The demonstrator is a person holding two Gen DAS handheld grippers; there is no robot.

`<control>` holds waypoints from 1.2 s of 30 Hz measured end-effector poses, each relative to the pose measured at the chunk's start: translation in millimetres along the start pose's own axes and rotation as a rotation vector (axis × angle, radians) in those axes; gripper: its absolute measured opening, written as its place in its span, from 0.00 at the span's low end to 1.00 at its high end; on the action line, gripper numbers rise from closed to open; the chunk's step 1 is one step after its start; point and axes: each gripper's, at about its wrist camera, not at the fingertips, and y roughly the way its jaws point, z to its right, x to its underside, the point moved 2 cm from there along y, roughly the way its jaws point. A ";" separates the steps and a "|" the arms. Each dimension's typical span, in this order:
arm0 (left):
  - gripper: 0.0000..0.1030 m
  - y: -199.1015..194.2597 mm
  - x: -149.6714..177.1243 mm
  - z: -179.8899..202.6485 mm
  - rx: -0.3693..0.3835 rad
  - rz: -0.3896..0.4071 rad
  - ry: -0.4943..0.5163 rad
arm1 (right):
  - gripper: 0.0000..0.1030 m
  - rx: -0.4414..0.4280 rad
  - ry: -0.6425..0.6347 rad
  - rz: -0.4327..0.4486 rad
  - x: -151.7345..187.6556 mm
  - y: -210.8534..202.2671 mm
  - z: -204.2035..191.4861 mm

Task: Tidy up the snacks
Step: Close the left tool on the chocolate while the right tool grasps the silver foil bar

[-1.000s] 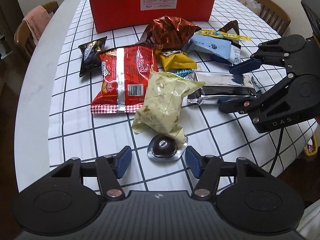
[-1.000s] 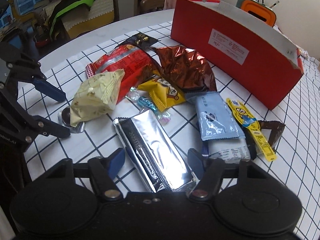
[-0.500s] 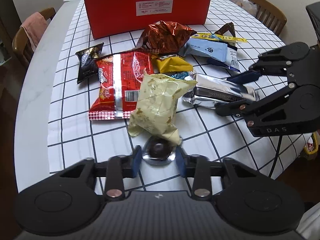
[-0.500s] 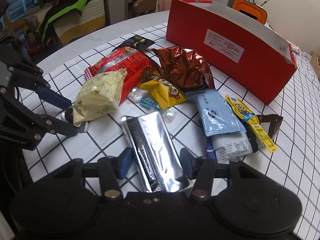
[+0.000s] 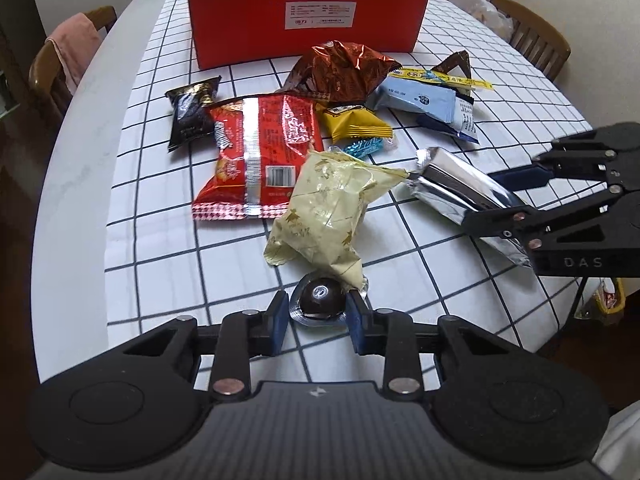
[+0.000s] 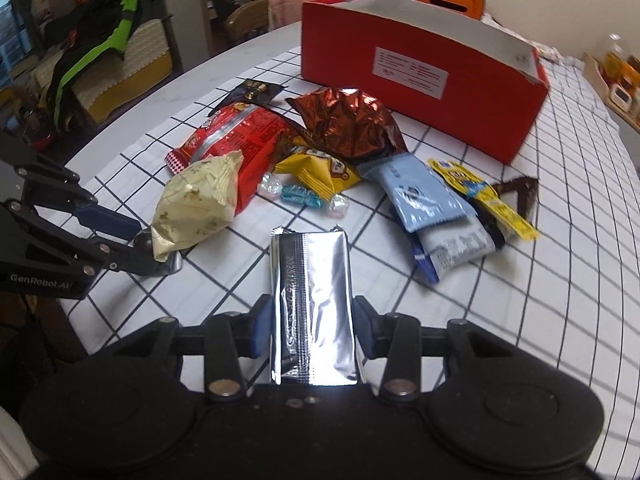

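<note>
Snacks at table centre, loose, ahead of both grippers. Nearest: left gripper (image 5: 318,316), jaws just closed, now clamped on round chocolate in foil cup (image 5: 319,304), cup tucked under lower edge of cream bag (image 5: 326,210). At 3 o'clock: right gripper (image 6: 310,330), jaws just closed further, pinching silver packet (image 6: 310,304), far end tilted off checked cloth (image 5: 168,248) where a second ago flat. Beyond, at 12 o'clock: red bag (image 5: 260,156), brown foil bag (image 5: 344,70), red box (image 5: 308,28), open-topped. Likely meaning: both picks secured, carry to box next.
</note>
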 end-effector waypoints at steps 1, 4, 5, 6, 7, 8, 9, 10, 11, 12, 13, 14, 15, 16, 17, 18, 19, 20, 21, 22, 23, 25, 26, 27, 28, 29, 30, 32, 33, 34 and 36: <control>0.29 -2.7 0.9 -1.4 0.003 0.005 -0.002 | 0.41 0.004 0.009 0.003 1.4 -3.1 -0.9; 0.26 -11.3 2.3 -4.5 0.016 0.024 -0.005 | 0.41 0.010 0.036 0.016 1.9 -11.2 -1.9; 0.26 -13.6 2.1 -5.2 0.020 0.031 -0.003 | 0.41 0.013 0.043 0.023 1.7 -14.3 -2.2; 0.24 -15.6 1.7 -5.6 0.022 0.037 0.001 | 0.41 0.019 0.048 0.030 0.9 -17.1 -2.6; 0.24 -17.6 1.2 -5.8 0.025 0.046 0.007 | 0.41 0.025 0.054 0.038 0.0 -20.0 -2.7; 0.23 -18.8 0.6 -5.8 0.027 0.053 0.017 | 0.41 0.031 0.060 0.046 -1.2 -22.8 -2.6; 0.22 -17.8 0.1 -5.9 0.022 0.053 0.029 | 0.41 0.038 0.063 0.053 -2.3 -25.0 -2.5; 0.21 -15.3 0.3 -6.7 0.014 0.046 0.035 | 0.41 0.046 0.063 0.057 -3.3 -26.8 -2.4; 0.21 -13.5 0.7 -8.4 0.021 0.041 0.031 | 0.41 0.054 0.066 0.060 -4.4 -28.1 -2.2; 0.21 -13.8 0.9 -10.1 0.031 0.042 0.026 | 0.41 0.059 0.072 0.063 -5.5 -29.6 -2.0; 0.20 -15.2 0.7 -11.1 0.037 0.047 0.026 | 0.41 0.064 0.079 0.068 -6.5 -31.5 -1.7; 0.17 -17.3 0.3 -12.2 0.043 0.054 0.026 | 0.41 0.070 0.083 0.073 -7.5 -33.1 -1.8; 0.15 -19.8 -0.1 -13.5 0.054 0.059 0.021 | 0.41 0.076 0.088 0.080 -8.6 -35.1 -1.8; 0.14 -22.0 -0.6 -15.1 0.065 0.062 0.017 | 0.41 0.080 0.094 0.087 -9.7 -37.7 -1.4; 0.10 -24.0 -0.7 -16.5 0.064 0.064 0.017 | 0.41 0.085 0.100 0.093 -10.8 -39.7 -1.0; 0.10 -25.8 -0.5 -17.5 0.059 0.066 0.022 | 0.41 0.091 0.106 0.098 -11.8 -41.2 -0.3; 0.10 -27.2 -0.3 -19.1 0.058 0.067 0.024 | 0.41 0.097 0.111 0.104 -12.8 -42.6 0.3; 0.10 -27.5 0.2 -20.8 0.064 0.066 0.024 | 0.41 0.099 0.115 0.106 -13.5 -43.4 0.9; 0.10 -27.1 1.1 -22.0 0.072 0.063 0.024 | 0.41 0.100 0.119 0.106 -13.7 -43.5 1.4; 0.10 -25.5 1.9 -22.6 0.073 0.056 0.024 | 0.41 0.106 0.122 0.105 -13.3 -43.3 1.7; 0.10 -23.5 2.8 -22.7 0.072 0.045 0.024 | 0.41 0.110 0.124 0.101 -12.9 -42.6 1.8; 0.10 -22.3 4.9 -22.5 0.095 0.039 0.027 | 0.41 0.109 0.129 0.098 -11.8 -42.2 1.3; 0.11 -23.0 5.7 -21.8 0.102 0.042 0.030 | 0.41 0.107 0.132 0.098 -11.4 -42.3 0.9; 0.16 -23.3 6.6 -20.7 0.099 0.042 0.036 | 0.41 0.106 0.132 0.098 -11.1 -42.4 0.4; 0.21 -22.5 6.9 -19.4 0.088 0.040 0.042 | 0.41 0.105 0.132 0.098 -10.7 -42.7 -0.3; 0.37 -21.2 7.2 -18.6 0.083 0.036 0.043 | 0.41 0.103 0.133 0.098 -10.5 -42.8 -0.8; 0.58 -20.1 7.6 -18.7 0.091 0.035 0.038 | 0.41 0.101 0.135 0.098 -10.4 -42.7 -1.2; 0.73 -17.3 8.2 -18.7 0.098 0.038 0.021 | 0.41 0.096 0.136 0.097 -9.8 -42.6 -2.0; 0.73 -15.3 7.8 -16.8 0.090 0.036 0.026 | 0.41 0.096 0.134 0.095 -9.3 -42.3 -2.4; 0.73 -12.5 7.3 -14.2 0.073 0.034 0.035 | 0.41 0.097 0.133 0.092 -8.7 -41.9 -2.6; 0.73 -5.0 6.5 -10.1 0.044 0.023 0.045 | 0.41 0.097 0.137 0.088 -7.5 -41.4 -2.1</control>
